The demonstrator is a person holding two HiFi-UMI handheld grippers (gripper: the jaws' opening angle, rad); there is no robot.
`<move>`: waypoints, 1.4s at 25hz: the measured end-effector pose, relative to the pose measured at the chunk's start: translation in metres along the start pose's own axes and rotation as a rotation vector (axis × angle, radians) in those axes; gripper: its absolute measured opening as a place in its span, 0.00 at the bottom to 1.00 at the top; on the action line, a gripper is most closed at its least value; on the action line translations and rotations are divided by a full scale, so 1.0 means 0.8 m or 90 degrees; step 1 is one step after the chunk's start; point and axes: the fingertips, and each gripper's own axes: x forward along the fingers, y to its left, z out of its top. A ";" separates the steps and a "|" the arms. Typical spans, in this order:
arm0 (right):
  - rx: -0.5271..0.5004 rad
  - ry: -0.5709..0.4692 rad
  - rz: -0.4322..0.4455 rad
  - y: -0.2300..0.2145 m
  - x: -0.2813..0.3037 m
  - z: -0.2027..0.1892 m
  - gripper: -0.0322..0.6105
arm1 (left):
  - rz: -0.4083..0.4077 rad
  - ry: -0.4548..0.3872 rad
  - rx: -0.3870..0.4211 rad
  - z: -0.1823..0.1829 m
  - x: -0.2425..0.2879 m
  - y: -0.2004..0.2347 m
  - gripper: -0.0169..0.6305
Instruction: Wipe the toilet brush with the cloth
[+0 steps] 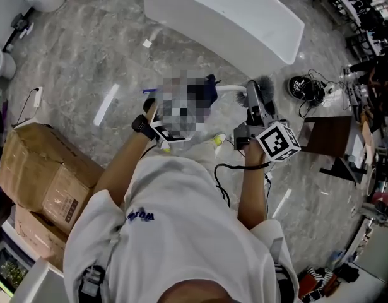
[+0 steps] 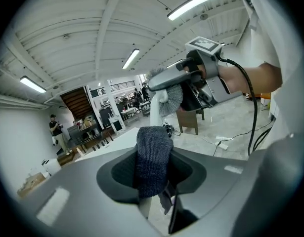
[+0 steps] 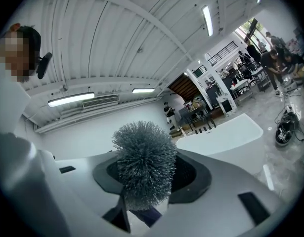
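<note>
My right gripper is shut on the toilet brush. Its grey bristle head stands up between the jaws in the right gripper view. In the head view the brush's white handle runs left toward the cloth. A dark blue-grey cloth is pinched upright in my left gripper. The left gripper view also shows the right gripper up ahead, with the brush's bristles just beyond the cloth and apart from it. A mosaic patch hides the left gripper's jaws in the head view; only its marker cube shows.
A long white curved counter lies ahead on the marble floor. Cardboard boxes stack at the left. A black device with tangled cables and a brown table sit to the right. People stand far off in the hall.
</note>
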 end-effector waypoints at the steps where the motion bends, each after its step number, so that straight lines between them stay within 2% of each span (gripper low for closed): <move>1: -0.002 -0.001 -0.006 -0.003 -0.002 0.003 0.35 | -0.002 0.001 -0.002 -0.004 0.000 0.000 0.23; 10: -0.005 -0.030 -0.031 -0.034 -0.015 0.047 0.35 | -0.014 0.011 -0.015 -0.023 0.002 0.009 0.25; 19: -0.029 -0.040 -0.023 -0.030 -0.023 0.064 0.35 | -0.015 0.018 -0.018 -0.039 -0.011 0.005 0.25; 29: -0.002 -0.041 -0.034 -0.033 -0.022 0.048 0.35 | -0.012 0.030 -0.009 -0.051 -0.016 0.007 0.25; 33: -0.001 -0.023 -0.024 -0.023 -0.015 0.030 0.35 | -0.015 0.035 -0.013 -0.052 -0.015 0.005 0.25; 35: -0.005 -0.003 -0.014 -0.014 -0.007 0.013 0.35 | -0.024 0.019 -0.025 -0.045 -0.015 0.000 0.25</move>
